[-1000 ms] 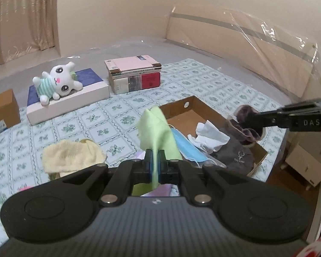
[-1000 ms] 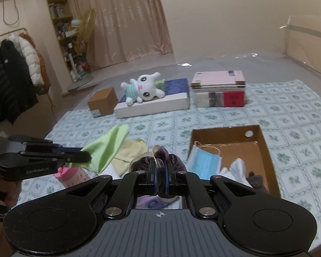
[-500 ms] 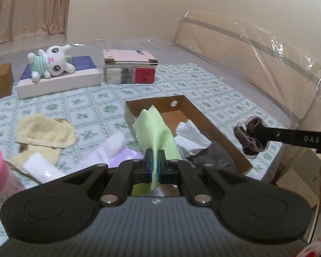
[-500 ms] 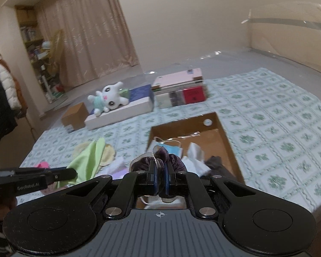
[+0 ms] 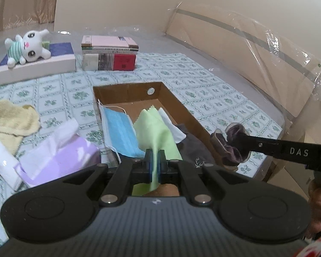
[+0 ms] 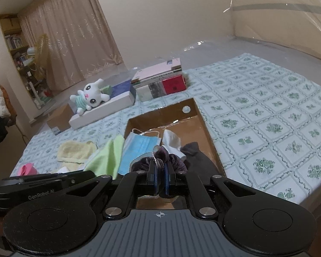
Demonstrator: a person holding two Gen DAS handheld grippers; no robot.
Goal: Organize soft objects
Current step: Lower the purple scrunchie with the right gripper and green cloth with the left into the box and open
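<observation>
Roughly halfway, I'd say. The cardboard box [image 5: 183, 111] on the bed already holds a blue mask [image 5: 117, 128], a white cloth and a dark garment. Left claw [image 5: 154, 164] is pinched tight on the green cloth [image 5: 154, 132], hovering over the box's near end. Right claw [image 6: 159, 180] grips the purple scrunchie [image 6: 160, 160], over the near right edge. The yellow towel [image 5: 9, 117] and tissue pack [image 5: 60, 150] lie on the left, outside the box.

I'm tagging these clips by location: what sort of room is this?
Most likely a bedroom: the work surface is a bed with a plastic-wrapped headboard, and curtains and a bookshelf stand behind it.
</observation>
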